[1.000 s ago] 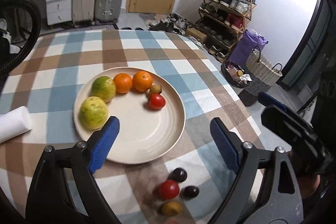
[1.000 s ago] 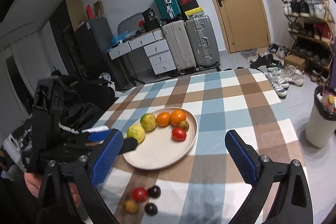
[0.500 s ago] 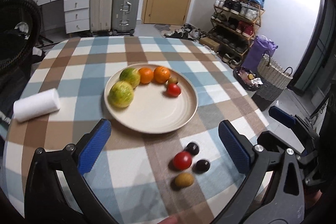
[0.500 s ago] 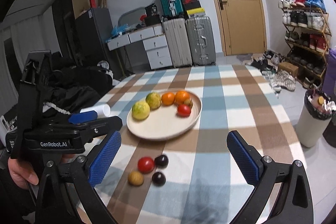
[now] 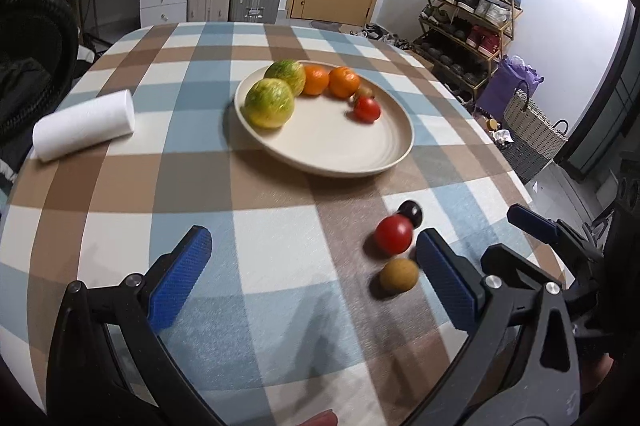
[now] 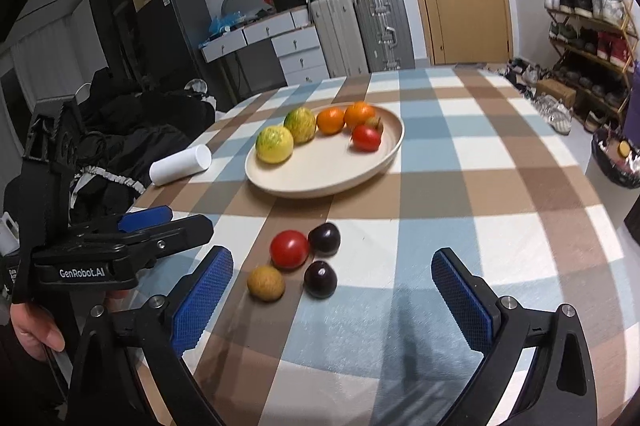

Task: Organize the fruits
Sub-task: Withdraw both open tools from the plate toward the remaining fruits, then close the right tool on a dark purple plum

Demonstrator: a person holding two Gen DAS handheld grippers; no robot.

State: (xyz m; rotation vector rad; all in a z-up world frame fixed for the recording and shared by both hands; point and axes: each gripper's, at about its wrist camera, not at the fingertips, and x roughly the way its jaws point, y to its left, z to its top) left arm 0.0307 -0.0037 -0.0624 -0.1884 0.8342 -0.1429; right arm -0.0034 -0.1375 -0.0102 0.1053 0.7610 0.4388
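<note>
A cream plate (image 5: 332, 154) (image 6: 320, 182) holds two yellow-green citrus fruits (image 5: 269, 102), two oranges (image 5: 343, 81), a small brownish fruit and a red tomato (image 5: 367, 108). On the checked cloth nearer me lie a red tomato (image 6: 289, 248), two dark plums (image 6: 324, 237) (image 6: 320, 279) and a tan round fruit (image 6: 265, 283). My left gripper (image 5: 316, 278) is open and empty above the cloth; its right finger hides one plum. My right gripper (image 6: 332, 300) is open and empty just short of the loose fruits. The left gripper also shows at the right wrist view's left edge, held by a hand.
A white roll (image 5: 84, 125) lies on the cloth left of the plate. The round table's edge curves close on the right, with a bin and basket (image 5: 532, 130) on the floor beyond. Dark bags and clothes (image 6: 132, 146) sit beside the table's left side.
Both grippers have pulled back toward the table's near edge and lowered; the plate looks farther away and the loose fruits now sit just ahead of the fingers. Both stay open.
</note>
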